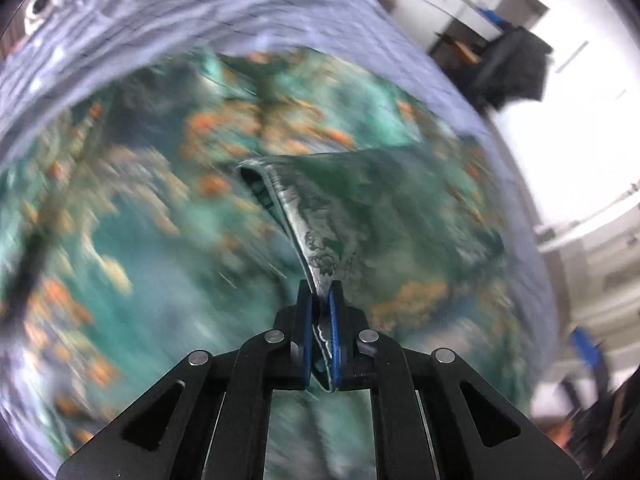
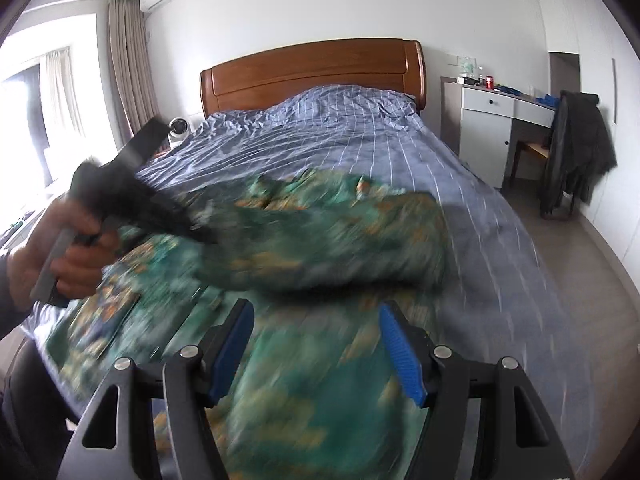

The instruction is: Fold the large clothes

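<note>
The left gripper (image 1: 321, 292) points steeply down, its blue pads (image 1: 306, 320) clamped together on a hem of green cloth (image 1: 316, 240). The right gripper (image 2: 316, 320) tilts down with jaws spread, nothing between them. A bare hand (image 2: 60, 256) grasps the left gripper's handle.

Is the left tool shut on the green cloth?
Shut on it: left tool pads pinch the green floral cloth hem, which rises taut from the bed.

My left wrist camera looked steeply down, very close over the green, orange-flowered cloth (image 1: 132, 216) on the blue checked bed cover (image 1: 168, 12). My right wrist camera sat farther back, facing along the bed toward the brown wooden headboard (image 2: 316, 68). Both views shared cloth and cover.
</note>
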Available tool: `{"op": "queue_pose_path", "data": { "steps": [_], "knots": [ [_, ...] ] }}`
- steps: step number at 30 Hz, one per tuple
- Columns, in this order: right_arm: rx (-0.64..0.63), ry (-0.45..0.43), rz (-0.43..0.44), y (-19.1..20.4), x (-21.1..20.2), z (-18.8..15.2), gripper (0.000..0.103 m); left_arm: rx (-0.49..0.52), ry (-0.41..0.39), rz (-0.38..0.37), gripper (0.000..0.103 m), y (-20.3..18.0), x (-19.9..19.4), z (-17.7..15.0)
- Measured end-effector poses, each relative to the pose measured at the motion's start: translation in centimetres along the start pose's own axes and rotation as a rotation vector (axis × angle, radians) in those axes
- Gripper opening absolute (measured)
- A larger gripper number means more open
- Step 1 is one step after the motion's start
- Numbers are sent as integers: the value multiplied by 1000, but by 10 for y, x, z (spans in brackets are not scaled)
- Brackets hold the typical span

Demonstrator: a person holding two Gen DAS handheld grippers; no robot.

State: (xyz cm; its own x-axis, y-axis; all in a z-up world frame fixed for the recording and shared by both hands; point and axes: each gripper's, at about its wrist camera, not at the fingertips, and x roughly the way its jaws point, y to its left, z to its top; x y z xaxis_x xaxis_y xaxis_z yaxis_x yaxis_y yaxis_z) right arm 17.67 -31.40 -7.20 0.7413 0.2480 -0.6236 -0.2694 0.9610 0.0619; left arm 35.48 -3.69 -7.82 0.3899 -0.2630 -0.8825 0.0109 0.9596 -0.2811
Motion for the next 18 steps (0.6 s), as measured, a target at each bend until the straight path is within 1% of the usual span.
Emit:
{"op": "queue_pose_path", "data": {
  "steps": [1,2,3,4,5,6,7,9,11,13,14,15,16,17,18],
  "knots": [
    [-11,17,-14,-11,20,18,67,-10,-1,7,5,9,4,6],
    [-18,29,-21,-18,32,28,64,-26,3,14,5,18,11,12],
    [-19,57,-25,-30,55,44,50,-37,8,12,5,25,15,13],
    [-1,99,-23,-44,81,59,44,-48,18,5,5,31,22,14],
    [32,141,-22,-59,105,71,42,-54,25,1,5,32,28,14],
    [65,158,-31,-70,122,80,38,-55,30,-2,5,35,32,10],
    [96,163,-45,-81,138,87,37,-48,31,-4,5,35,35,6],
    [135,179,-40,-98,177,105,34,-34,30,-4,6,40,38,-3],
    [141,182,-22,-102,201,114,34,-36,28,-7,6,45,44,-7],
    [129,215,-6,-101,233,119,34,-56,32,-14,6,47,55,-4],
    [137,258,-1,-102,251,117,34,-66,33,-18,6,50,59,-3],
    [158,327,-8,-106,276,109,33,-72,31,-20,7,51,61,-3],
    [178,377,-11,-110,293,99,31,-74,28,-20,7,52,62,-4],
    [191,400,-8,-113,301,95,31,-73,26,-18,7,51,61,-6],
    [202,395,-4,-114,305,90,31,-67,24,-14,7,51,60,-7]
  ]
}}
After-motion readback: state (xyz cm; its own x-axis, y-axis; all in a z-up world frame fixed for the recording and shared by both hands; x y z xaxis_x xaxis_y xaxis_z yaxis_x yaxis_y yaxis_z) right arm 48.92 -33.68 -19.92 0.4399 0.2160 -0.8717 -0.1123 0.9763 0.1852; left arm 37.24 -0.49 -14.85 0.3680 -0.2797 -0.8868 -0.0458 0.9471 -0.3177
